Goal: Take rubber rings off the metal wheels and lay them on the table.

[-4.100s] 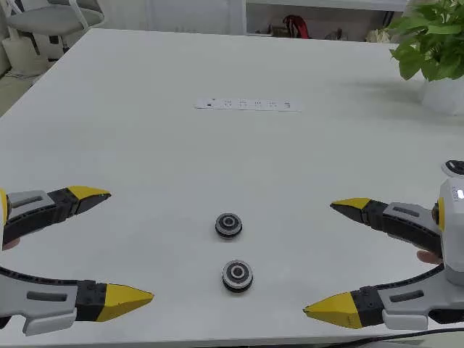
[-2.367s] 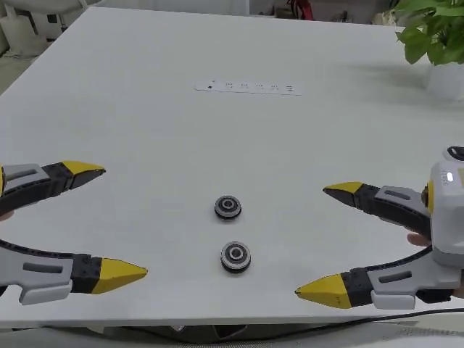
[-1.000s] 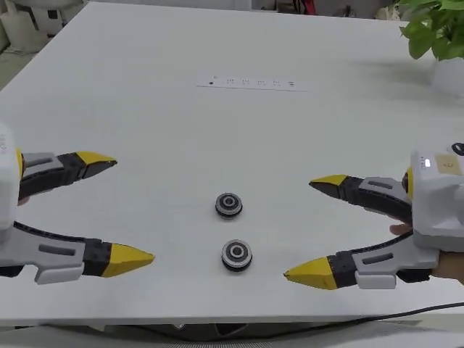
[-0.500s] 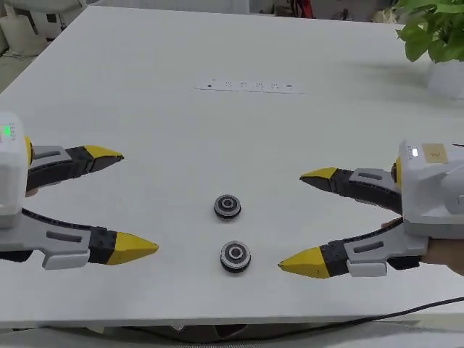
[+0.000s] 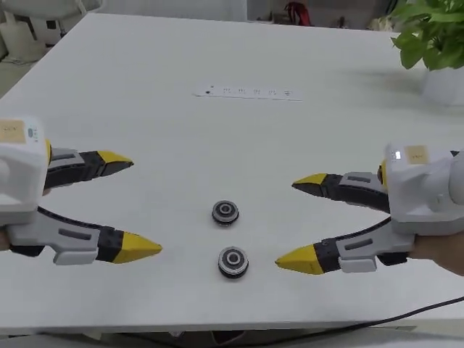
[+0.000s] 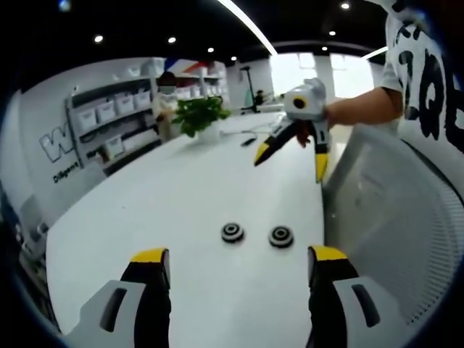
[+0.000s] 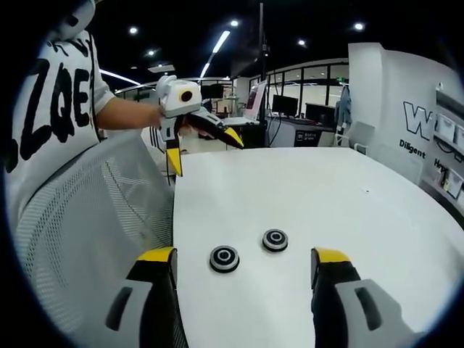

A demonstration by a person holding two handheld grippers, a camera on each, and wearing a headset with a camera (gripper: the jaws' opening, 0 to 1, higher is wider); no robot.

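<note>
Jaws on both grippers stand spread wide with nothing between them. The left gripper (image 5: pixel 145 204) and right gripper (image 5: pixel 286 222) face each other across two small metal wheels, the nearer wheel (image 5: pixel 233 262) and the farther wheel (image 5: pixel 225 212). Both wheels lie flat, apart from each other, close to the table's front edge. Each appears to wear its dark rubber ring (image 5: pixel 221 262) around the rim, so no ring is off yet.

The step in hand looks like the approach to a first wheel. It would go best with one gripper pinning the metal hub while the other nips only the ring's outer edge and peels upward (a lone wheel will likely skid on so smooth a top).

The white table (image 5: pixel 181 138) is matte and bare around the wheels. A power strip (image 5: pixel 246 92) sits farther back and a potted plant (image 5: pixel 429 40) at the far right corner. Beyond is an open office, with storage shelves (image 6: pixel 109 116) and ceiling lights.
</note>
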